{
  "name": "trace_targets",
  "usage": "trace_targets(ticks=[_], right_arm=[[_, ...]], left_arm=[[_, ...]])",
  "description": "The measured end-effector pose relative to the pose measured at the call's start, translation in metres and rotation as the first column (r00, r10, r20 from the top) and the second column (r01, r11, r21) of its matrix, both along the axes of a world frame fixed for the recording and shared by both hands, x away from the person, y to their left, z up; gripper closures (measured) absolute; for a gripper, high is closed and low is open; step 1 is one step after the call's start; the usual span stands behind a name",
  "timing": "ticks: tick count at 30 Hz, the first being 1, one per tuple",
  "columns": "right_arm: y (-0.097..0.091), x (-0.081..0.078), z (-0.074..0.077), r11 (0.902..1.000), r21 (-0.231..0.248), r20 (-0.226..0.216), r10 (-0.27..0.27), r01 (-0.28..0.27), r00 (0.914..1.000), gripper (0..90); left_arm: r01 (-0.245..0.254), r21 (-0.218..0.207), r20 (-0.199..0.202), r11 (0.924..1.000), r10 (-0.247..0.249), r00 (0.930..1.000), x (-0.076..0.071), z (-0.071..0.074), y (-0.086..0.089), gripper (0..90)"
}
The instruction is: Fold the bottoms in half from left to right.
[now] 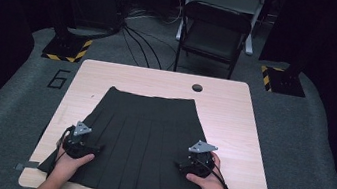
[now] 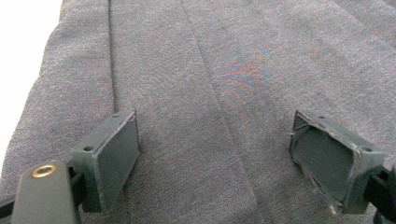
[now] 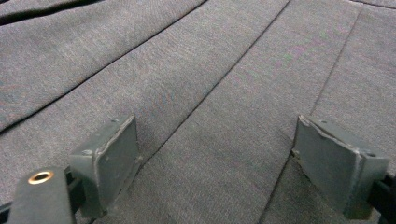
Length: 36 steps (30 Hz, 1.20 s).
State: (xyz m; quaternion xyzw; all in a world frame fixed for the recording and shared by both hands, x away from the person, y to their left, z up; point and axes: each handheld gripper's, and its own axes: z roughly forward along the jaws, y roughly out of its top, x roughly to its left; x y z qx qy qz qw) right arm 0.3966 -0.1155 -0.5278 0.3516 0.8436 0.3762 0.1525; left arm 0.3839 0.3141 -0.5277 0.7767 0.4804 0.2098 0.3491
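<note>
1. Far left of the high view it's just grey floor (image 1: pixel 1 115) with a "6" (image 1: pixel 59 79) marked on it and a black base with yellow-black hazard tape (image 1: pixel 66 48) behind that.
2. Next comes the light wood worktop (image 1: pixel 234 114). The dark pleated skirt (image 1: pixel 142 141) lies flat in the middle of it, waistband at the far side, hem at the near edge and running a bit over the worktop's near left corner.
3. The left gripper (image 1: pixel 80 143) sits on the skirt's left part, near its left edge, with a hand (image 1: pixel 71 158) around it. In the left gripper view (image 2: pixel 215 154) its jaws are spread wide with nothing between them, just hovering right over the cloth. You can see pleat folds running away from the camera and a strip of bright worktop past the skirt's edge on the left.
4. The right gripper (image 1: pixel 195 159) is over the skirt's right part, close to the hem, held by the other hand (image 1: pixel 210 176). In the right gripper view (image 3: pixel 215 163) it's the same deal: jaws wide apart, gripping nothing, low over the pleats, which run diagonally there.
5. The two grippers are well apart, with the middle pleats between them.
6. Behind the worktop there's a dark folding chair (image 1: pixel 213 33), cables (image 1: pixel 139 39) on the floor, a small round hole (image 1: pixel 197 87) near the worktop's far edge, and a second hazard-taped base (image 1: pixel 280 80) on the right.
</note>
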Motion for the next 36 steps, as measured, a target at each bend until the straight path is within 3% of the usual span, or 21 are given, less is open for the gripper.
trace_targets(ticks=[12,17,20,23,28,36], right_arm=[[0.000,0.001,0.000,1.0000,-0.001,0.003,0.006,-0.006,1.0000,13.8],[0.000,0.001,0.000,1.0000,-0.002,0.003,0.006,-0.006,1.0000,13.8],[0.000,0.000,0.000,1.0000,-0.003,0.004,0.005,-0.005,1.0000,13.8],[0.000,0.000,0.000,1.0000,0.000,0.001,0.001,-0.001,1.0000,13.8],[0.000,0.000,0.000,1.0000,0.000,0.000,0.001,-0.001,1.0000,13.8],[0.000,0.000,0.000,1.0000,0.000,0.000,0.000,0.000,1.0000,13.8]], left_arm=[[0.008,0.006,-0.008,1.0000,-0.008,0.9999,0.000,0.000,-0.001,13.7],[-0.020,-0.010,-0.005,0.9998,0.020,0.9998,0.000,0.000,-0.001,15.7],[-0.059,-0.006,-0.025,0.9983,0.058,0.9980,0.002,0.005,-0.001,22.0],[-0.044,-0.002,-0.027,0.9990,0.044,0.9987,0.003,0.012,-0.001,33.0],[-0.011,-0.012,-0.074,0.9999,0.010,0.9972,0.012,0.023,-0.001,36.4],[-0.024,-0.057,-0.064,0.9981,0.020,0.9978,0.031,0.037,0.003,40.2]])
